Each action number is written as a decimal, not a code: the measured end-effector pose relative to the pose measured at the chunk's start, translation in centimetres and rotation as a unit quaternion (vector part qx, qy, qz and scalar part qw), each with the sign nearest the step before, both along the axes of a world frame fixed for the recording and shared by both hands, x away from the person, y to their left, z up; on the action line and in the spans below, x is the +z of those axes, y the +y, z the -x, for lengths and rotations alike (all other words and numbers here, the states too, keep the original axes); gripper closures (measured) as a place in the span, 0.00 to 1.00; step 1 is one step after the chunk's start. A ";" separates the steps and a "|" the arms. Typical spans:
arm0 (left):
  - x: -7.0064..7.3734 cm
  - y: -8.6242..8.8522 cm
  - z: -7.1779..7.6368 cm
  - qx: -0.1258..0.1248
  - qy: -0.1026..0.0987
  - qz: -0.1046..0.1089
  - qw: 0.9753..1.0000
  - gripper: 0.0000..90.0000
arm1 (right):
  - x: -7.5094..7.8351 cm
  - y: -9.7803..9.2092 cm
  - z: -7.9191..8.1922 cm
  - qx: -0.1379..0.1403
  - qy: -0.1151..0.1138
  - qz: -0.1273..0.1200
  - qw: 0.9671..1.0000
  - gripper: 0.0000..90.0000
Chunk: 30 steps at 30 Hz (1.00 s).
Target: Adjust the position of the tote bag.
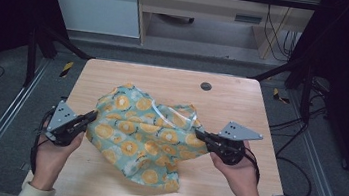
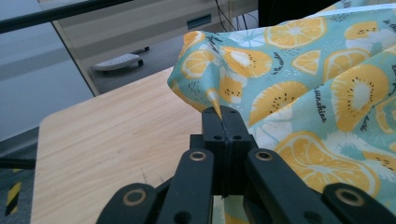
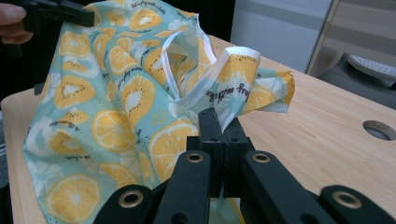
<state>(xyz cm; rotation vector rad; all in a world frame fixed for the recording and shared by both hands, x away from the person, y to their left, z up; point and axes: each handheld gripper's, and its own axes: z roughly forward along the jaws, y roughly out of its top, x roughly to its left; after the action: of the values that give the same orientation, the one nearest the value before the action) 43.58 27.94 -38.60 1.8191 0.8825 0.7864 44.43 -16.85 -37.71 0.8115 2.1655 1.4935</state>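
One wooden table [image 1: 102, 180] is spanned mid-top by a fruit-print cloth [image 1: 143, 134]. Cloth edges are pinched shut at 9 o'clock by the left gripper [image 1: 93, 115] and at 3 o'clock by the right gripper [image 1: 198, 133]. Spreading step judged underway; outward pull is called for next.

I note thin matt printed cloth [image 1: 142, 137] with white-taped hems, a smooth pale wood-grain table [image 1: 115, 75], and matt black plastic on left gripper [image 2: 223, 116] and right gripper [image 3: 218, 122].
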 end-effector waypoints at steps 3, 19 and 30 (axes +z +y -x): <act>-0.2 0.3 0.7 -0.005 -0.002 0.003 1.000 1.00 | -0.4 0.1 0.4 0.002 0.002 -0.001 1.000 1.00; -1.7 2.3 3.7 -0.039 0.001 0.017 0.999 1.00 | -2.0 0.5 1.9 0.042 0.011 -0.008 0.999 1.00; -2.6 2.8 4.6 -0.046 0.026 -0.011 0.999 1.00 | -2.5 0.9 2.8 0.070 0.005 -0.010 0.998 1.00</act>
<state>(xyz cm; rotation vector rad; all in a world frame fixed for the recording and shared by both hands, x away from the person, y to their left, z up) 38.99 30.74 -41.23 1.8937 0.8191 0.6962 41.67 -15.97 -40.16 0.6878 2.2579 1.5838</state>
